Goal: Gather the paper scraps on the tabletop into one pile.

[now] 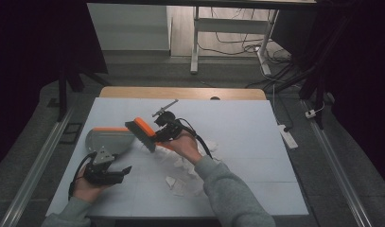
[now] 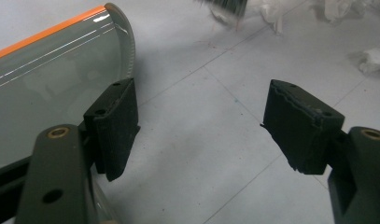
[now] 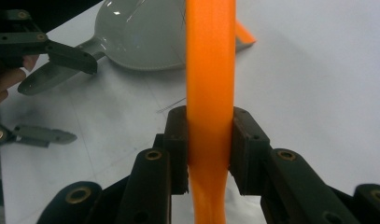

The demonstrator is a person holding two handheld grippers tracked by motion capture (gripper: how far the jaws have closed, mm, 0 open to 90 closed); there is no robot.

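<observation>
White tabletop (image 1: 256,142), one grey dustpan (image 1: 107,139), one orange brush (image 1: 144,132) clamped in right tongs (image 3: 210,154), left tongs (image 2: 199,126) apart.

One brush (image 1: 142,133) with an orange handle and one grey dustpan (image 1: 107,140) with an orange edge lie at the table's nine o'clock side. Two grippers are in use, one left gripper (image 1: 118,171) and one right gripper (image 1: 165,134). Scraps of white paper (image 1: 175,183), several and too crumpled to count exactly, scatter toward six o'clock of the brush.

Left gripper (image 1: 115,171) agape, right gripper (image 1: 162,134) clamped.
</observation>
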